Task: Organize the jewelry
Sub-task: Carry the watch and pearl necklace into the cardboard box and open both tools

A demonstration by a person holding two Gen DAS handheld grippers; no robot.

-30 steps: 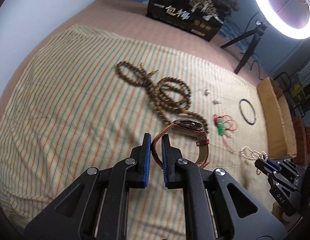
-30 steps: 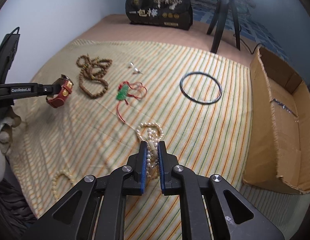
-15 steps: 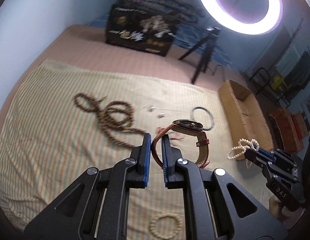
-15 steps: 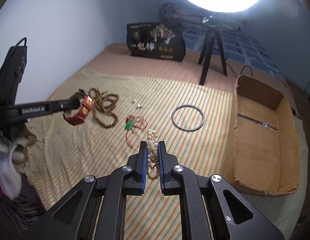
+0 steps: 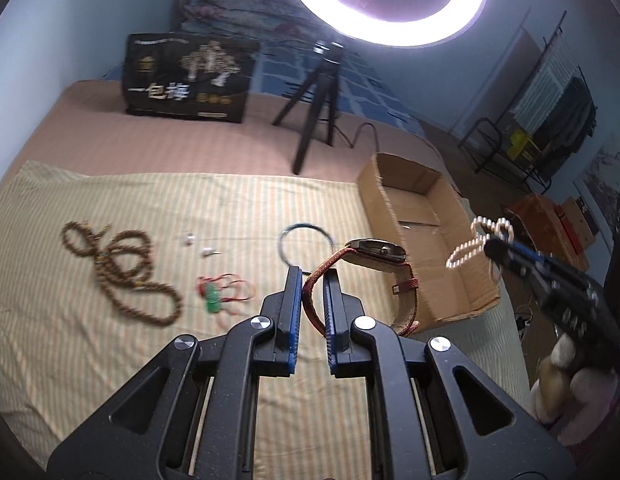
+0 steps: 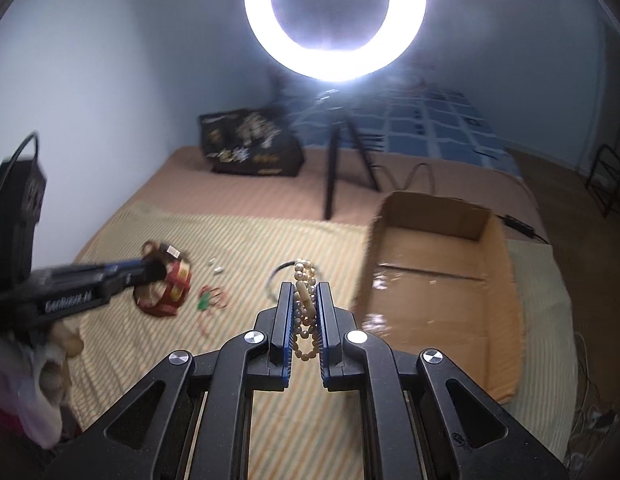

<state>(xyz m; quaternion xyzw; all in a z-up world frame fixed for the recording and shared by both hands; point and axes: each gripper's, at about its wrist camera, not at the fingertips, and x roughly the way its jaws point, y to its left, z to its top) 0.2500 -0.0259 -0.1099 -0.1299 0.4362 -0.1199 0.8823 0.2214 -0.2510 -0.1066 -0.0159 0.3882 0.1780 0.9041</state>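
Observation:
My left gripper (image 5: pixel 312 280) is shut on the red strap of a watch (image 5: pixel 375 250) and holds it in the air above the striped cloth (image 5: pixel 110 344); the watch also shows in the right wrist view (image 6: pixel 166 288). My right gripper (image 6: pixel 304 294) is shut on a pearl necklace (image 6: pixel 304 280), held in the air left of the open cardboard box (image 6: pixel 437 280); the necklace also shows in the left wrist view (image 5: pixel 475 240). On the cloth lie a brown bead necklace (image 5: pixel 122 272), a green pendant on red cord (image 5: pixel 214 300), a dark bangle (image 5: pixel 306 240) and two small earrings (image 5: pixel 198 244).
A ring light (image 6: pixel 335 20) on a black tripod (image 5: pixel 313 116) stands behind the cloth. A black printed bag (image 5: pixel 186 78) sits at the back left. The box (image 5: pixel 425 236) lies at the cloth's right edge. A rack and boxes (image 5: pixel 549 216) stand on the floor beyond.
Both grippers have risen and swung right toward the cardboard box, carrying the watch and the pearl necklace. The cloth and loose jewelry now lie lower and farther off.

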